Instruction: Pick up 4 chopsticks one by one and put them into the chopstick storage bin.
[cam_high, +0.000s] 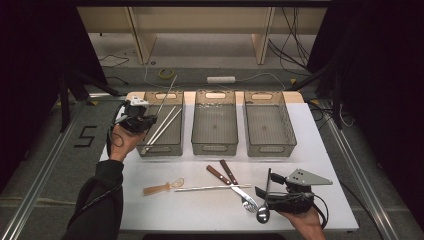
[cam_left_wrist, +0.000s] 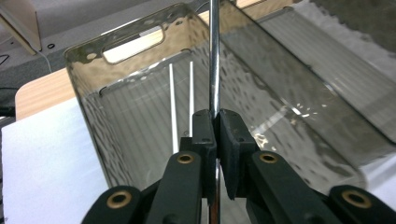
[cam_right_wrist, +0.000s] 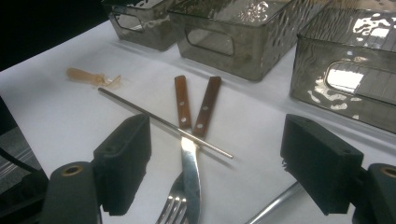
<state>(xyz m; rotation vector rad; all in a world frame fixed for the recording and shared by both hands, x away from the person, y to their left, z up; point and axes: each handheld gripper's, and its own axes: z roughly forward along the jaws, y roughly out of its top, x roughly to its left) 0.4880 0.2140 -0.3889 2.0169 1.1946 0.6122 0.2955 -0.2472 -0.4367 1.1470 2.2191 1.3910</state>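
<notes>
My left gripper (cam_high: 151, 120) is shut on a thin metal rod (cam_high: 168, 92) that sticks up and away over the left grey bin (cam_high: 160, 149). In the left gripper view the pads (cam_left_wrist: 205, 126) pinch that rod (cam_left_wrist: 214, 65) above the bin (cam_left_wrist: 88, 70), where two more rods (cam_left_wrist: 173, 107) lie on the floor. My right gripper (cam_high: 265, 187) is open near the table's front right. Its jaws (cam_right_wrist: 233, 163) stand wide apart above a wooden-handled knife (cam_right_wrist: 183, 100) and fork (cam_right_wrist: 208, 105), crossed by another metal rod (cam_right_wrist: 140, 109).
A middle bin (cam_high: 215, 147) and a right bin (cam_high: 270, 150) stand in a row with the left one. An amber plastic spoon (cam_high: 162, 188) lies at the front left of the white table (cam_high: 310, 130). A metal spoon (cam_high: 262, 214) lies beside my right gripper.
</notes>
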